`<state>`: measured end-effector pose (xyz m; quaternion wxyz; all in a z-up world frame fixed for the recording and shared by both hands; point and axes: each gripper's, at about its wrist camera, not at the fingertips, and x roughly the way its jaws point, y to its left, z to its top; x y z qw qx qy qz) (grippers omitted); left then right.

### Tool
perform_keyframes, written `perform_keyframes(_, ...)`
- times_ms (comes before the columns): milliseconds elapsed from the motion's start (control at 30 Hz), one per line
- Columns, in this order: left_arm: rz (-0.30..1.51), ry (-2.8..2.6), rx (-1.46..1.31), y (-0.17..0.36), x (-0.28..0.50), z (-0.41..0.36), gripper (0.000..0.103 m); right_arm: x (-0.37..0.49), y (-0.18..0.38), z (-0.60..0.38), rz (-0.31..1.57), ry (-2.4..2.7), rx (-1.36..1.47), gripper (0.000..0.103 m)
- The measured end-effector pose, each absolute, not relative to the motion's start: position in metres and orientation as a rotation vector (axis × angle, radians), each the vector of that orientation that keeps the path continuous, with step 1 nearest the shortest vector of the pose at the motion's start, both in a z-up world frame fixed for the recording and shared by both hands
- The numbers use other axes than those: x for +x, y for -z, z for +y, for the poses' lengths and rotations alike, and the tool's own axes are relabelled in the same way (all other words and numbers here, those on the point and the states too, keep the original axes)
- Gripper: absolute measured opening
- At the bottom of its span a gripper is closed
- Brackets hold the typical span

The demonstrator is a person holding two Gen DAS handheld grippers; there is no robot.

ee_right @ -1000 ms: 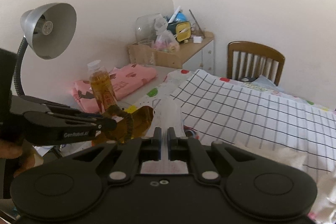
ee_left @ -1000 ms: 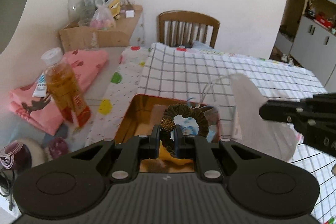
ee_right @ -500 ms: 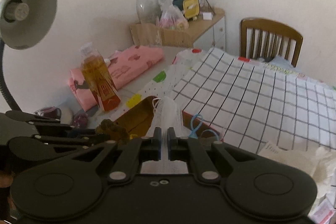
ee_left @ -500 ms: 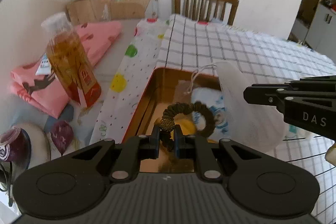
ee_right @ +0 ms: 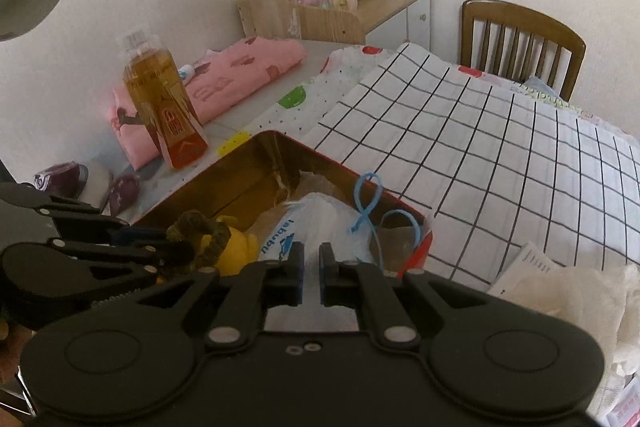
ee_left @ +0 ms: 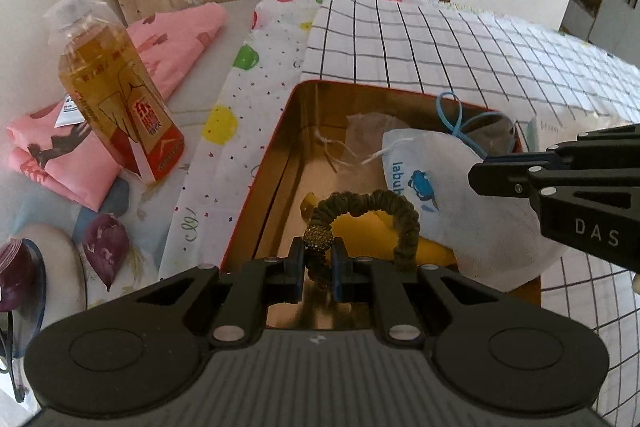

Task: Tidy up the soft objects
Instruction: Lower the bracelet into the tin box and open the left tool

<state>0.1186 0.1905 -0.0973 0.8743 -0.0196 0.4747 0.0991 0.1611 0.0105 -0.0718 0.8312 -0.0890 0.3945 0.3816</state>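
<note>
Now we hold both grippers over the open red tin (ee_left: 256, 187) with its gold inside. Our left gripper (ee_left: 318, 263) is clamped on the beaded part of an olive-brown scrunchie (ee_left: 384, 207), whose loop hangs above a yellow soft thing (ee_left: 368, 227) in the tin. Our right gripper (ee_right: 310, 269) is pinched on a white drawstring pouch (ee_left: 472, 211) printed "labubu", low over the tin's right half. A blue cord (ee_right: 366, 203) loops over the tin's far rim.
</note>
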Motion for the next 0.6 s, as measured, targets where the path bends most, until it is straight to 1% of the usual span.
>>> perform_keyframes(67, 0.997, -0.202, -0.045, 0.099, 0.120, 0.190, 0.013, 0.161, 0.075, 0.013, 0.850, -0.809, -0.207, 0.006)
perform_keyframes(200, 1.001, -0.199, -0.041, 0.101, 0.121, 0.188, 0.013, 0.158, 0.076, 0.015, 0.849, -0.821, -0.243, 0.014)
perform_keyframes(367, 0.999, -0.201, -0.038, 0.101, 0.122, 0.187, 0.013, 0.155, 0.072, 0.013, 0.839, -0.841, -0.243, 0.019)
perform_keyframes(600, 0.979, -0.205, -0.056, 0.095, 0.115, 0.187, 0.014, 0.147, 0.060, 0.006, 0.798, -0.861, -0.249, 0.035)
